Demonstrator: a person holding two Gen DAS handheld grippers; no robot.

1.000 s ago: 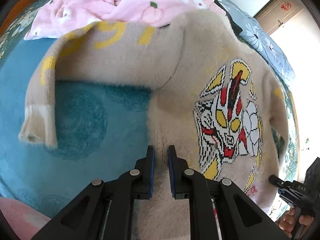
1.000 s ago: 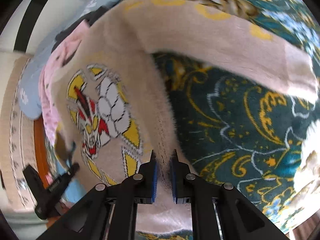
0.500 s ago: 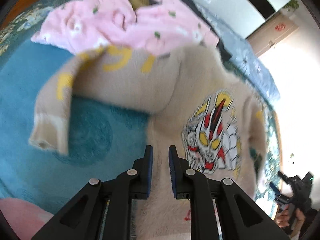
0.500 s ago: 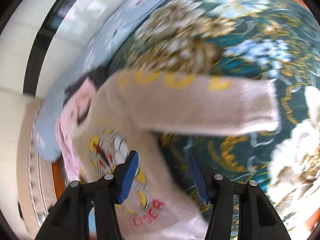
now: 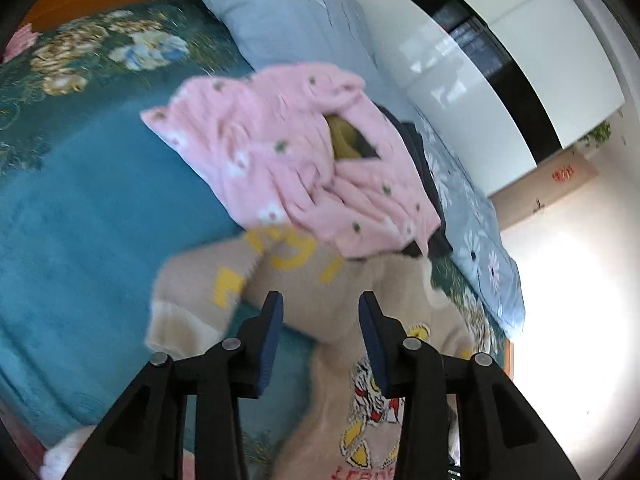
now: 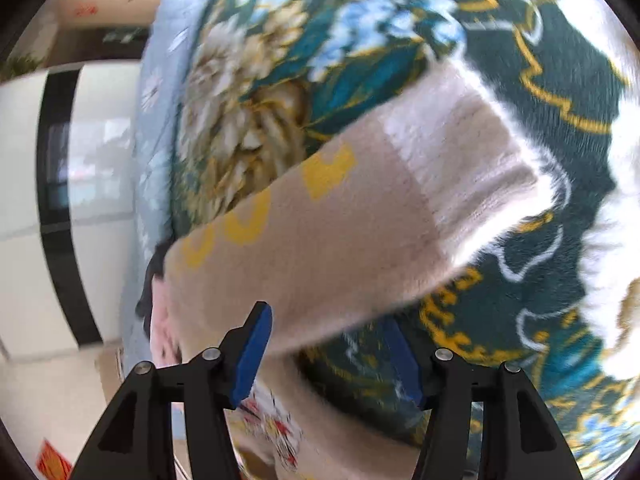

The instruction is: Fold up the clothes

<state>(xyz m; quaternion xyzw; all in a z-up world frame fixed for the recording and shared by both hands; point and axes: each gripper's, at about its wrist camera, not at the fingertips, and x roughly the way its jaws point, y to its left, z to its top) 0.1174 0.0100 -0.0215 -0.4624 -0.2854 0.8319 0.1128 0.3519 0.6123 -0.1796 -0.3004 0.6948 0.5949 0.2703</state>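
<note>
A fuzzy beige sweater (image 5: 332, 296) with a cartoon print and yellow sleeve marks lies spread on the bed. My left gripper (image 5: 321, 330) is open and empty, above the sweater where its left sleeve joins the body. In the right wrist view the sweater's other sleeve (image 6: 360, 216) with a pale cuff stretches across the bedspread. My right gripper (image 6: 328, 350) is open and empty, its jaws standing either side of the lower edge of that sleeve, near the armpit.
A crumpled pink floral garment (image 5: 296, 168) lies on dark clothes beyond the sweater. A light blue floral pillow (image 5: 288, 20) sits at the head of the bed. The bedspread (image 5: 60, 208) is teal with floral patterns (image 6: 540, 320). A white cabinet (image 5: 500, 72) stands behind.
Both grippers let go of the sweater's lower edge and opened. Both lifted and moved up towards the sleeves; the right opened first.
</note>
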